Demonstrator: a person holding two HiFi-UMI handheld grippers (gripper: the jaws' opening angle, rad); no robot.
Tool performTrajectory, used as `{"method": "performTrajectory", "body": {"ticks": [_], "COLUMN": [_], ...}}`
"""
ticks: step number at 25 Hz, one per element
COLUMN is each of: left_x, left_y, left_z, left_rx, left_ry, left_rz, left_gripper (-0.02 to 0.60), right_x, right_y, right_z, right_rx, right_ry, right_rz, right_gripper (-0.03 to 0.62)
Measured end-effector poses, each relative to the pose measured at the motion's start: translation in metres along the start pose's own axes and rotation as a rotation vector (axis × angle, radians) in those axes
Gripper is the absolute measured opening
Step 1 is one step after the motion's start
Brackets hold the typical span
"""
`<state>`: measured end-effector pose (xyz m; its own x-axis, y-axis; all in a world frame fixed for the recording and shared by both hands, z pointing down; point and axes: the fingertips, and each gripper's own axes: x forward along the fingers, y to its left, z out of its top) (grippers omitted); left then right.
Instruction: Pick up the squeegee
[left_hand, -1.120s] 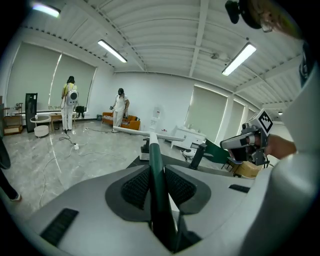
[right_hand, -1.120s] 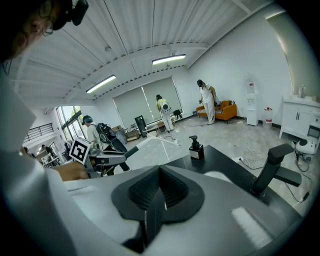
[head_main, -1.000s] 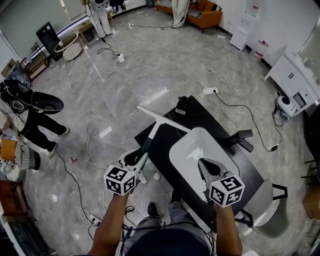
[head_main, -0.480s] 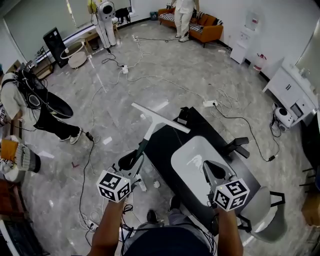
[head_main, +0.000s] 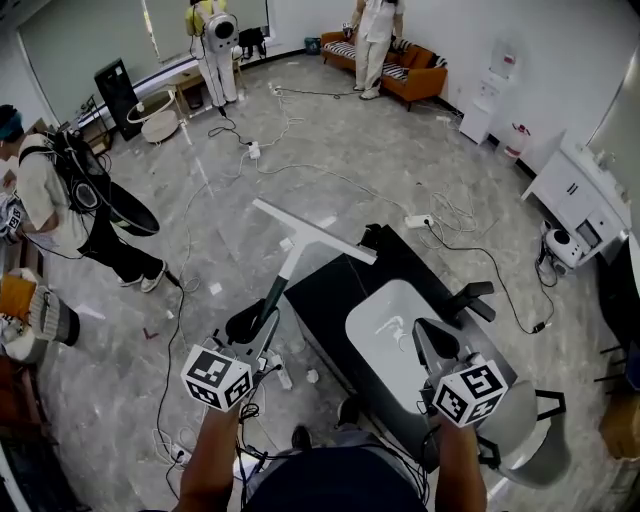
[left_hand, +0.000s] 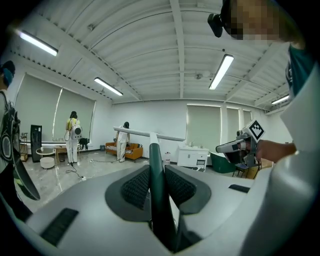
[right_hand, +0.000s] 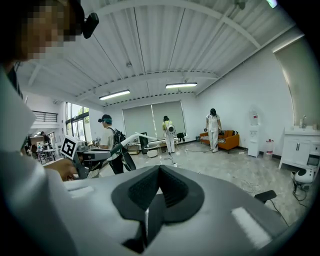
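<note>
I am clamping my left gripper (head_main: 250, 326) on the squeegee (head_main: 287, 262) by its slim, smooth dark-green handle, holding it raised off the glossy black worktop (head_main: 325, 295), over its far-left edge. The pick-up is looking done. The long white blade is forming a rigid T. My right gripper (head_main: 433, 338) is clenched on nothing. Next I am judging that it needs a steady, level hold.

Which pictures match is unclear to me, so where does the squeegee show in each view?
Head view: squeegee at centre, running up-picture from the left hand-held gripper.
Left gripper view: squeegee dead centre, its handle clamped between the jaws.
Right gripper view: squeegee small, left of centre, above the jaws.
Shared landmark: the orange sofa.
</note>
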<state>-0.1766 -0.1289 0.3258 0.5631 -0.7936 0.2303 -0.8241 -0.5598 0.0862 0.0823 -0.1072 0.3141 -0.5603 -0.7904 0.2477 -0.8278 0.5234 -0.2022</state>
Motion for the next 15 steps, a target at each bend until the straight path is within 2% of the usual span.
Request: {"method": "performTrajectory", "body": {"ticks": [15], "left_x": [-0.046], "left_y": [0.006], "left_z": [0.017], "left_rx": [0.024], "left_ry": [-0.046], "left_rz": [0.024], "left_gripper": [0.095], "right_x": [-0.005], "right_y": [0.039], "right_z": [0.017], "right_rx": [-0.076], "right_ry": [-0.009], "right_rz": [0.043], "right_gripper": [0.007]}}
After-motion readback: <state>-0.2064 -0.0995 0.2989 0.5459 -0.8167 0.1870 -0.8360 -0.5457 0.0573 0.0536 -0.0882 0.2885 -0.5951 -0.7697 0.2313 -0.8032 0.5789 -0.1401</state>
